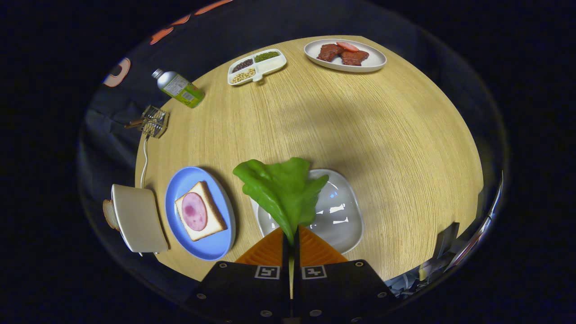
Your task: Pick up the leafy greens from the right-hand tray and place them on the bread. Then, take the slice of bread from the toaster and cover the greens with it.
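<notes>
Tongs [290, 240] are pinching the greens [283, 189] by the stem, holding them over the grey tray [346, 216]; bread [200, 211] is lying on the blue plate [180, 180] beside it.

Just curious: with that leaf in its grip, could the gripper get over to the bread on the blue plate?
Probably yes: the gripper, shut on the leafy greens, has nothing between it and the bread.

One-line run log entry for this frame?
phase: carry | gripper: shut on leafy greens | over: grey tray | target: bread on blue plate | toaster: slice in
</notes>
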{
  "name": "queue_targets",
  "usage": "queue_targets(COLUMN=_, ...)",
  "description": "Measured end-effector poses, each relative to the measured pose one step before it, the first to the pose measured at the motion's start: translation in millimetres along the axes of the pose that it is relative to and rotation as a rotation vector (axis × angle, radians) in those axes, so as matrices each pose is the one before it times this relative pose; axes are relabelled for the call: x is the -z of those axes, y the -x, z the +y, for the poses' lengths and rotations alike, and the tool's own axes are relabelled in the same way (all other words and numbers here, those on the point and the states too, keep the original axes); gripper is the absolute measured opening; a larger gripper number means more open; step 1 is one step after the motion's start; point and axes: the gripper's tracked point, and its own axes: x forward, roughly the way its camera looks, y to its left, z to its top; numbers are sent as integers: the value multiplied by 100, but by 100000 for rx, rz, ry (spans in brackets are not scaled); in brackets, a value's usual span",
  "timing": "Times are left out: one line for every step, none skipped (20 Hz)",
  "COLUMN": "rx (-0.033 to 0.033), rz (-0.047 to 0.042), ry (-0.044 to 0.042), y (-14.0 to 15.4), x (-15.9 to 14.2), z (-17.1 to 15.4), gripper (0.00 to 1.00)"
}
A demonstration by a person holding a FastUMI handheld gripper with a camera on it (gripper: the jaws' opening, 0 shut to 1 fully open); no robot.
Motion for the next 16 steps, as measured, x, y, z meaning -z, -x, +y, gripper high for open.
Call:
queue_targets(rx=-1193, rz=-946, ry=1336, y=535, x=-262, z=835, gripper=4)
queue_targets(rx=-967, rz=-1169, ry=1297, y=445, x=-290, z=900, gripper=3)
queue_targets(rx=-1436, rz=-654, ry=1410, y=343, x=-165, z=1036, gripper=3)
queue_targets(rx=-1343, rz=-890, ry=1058, y=281, x=-272, z=1025, gripper=3)
queue_targets(rx=-987, rz=-583, ry=1525, y=47, x=-252, z=1031, gripper=3)
queue_targets(rx=-350, rz=-181, ry=1475, y=-80, x=-103, z=775, gripper=3)
queue_targets(rx=-729, rz=146, ry=1684, y=-151, x=-91, z=1042, gripper=3)
queue_targets(rx=-563, rz=562, ry=1290, y=-319, x=24, z=918, gripper=3)
queue_targets(rx=-692, rz=590, ry=1378, y=-413, x=33, z=992, gripper=3)
queue_targets(rx=-654, rz=585, ry=1552, y=-534, x=62, z=939, gripper=3)
queue_targets(rx=-495, rz=872, ry=1480, y=-404, x=105, z=777, gripper=3)
queue_targets(rx=-396, rz=589, ry=1230, y=-523, x=-33, z=804, gripper=3)
queue_targets(rx=84, rz=487, ry=785, y=-626, x=-23, z=549, gripper=3)
queue_targets(rx=292, rz=859, ry=621, y=-565, x=-3, z=498, gripper=3)
queue_targets(rx=420, rz=936, ry=266, y=-610, x=-3, z=559, gripper=3)
queue_targets(rx=434, rz=1079, ry=311, y=-666, x=-47, z=443, gripper=3)
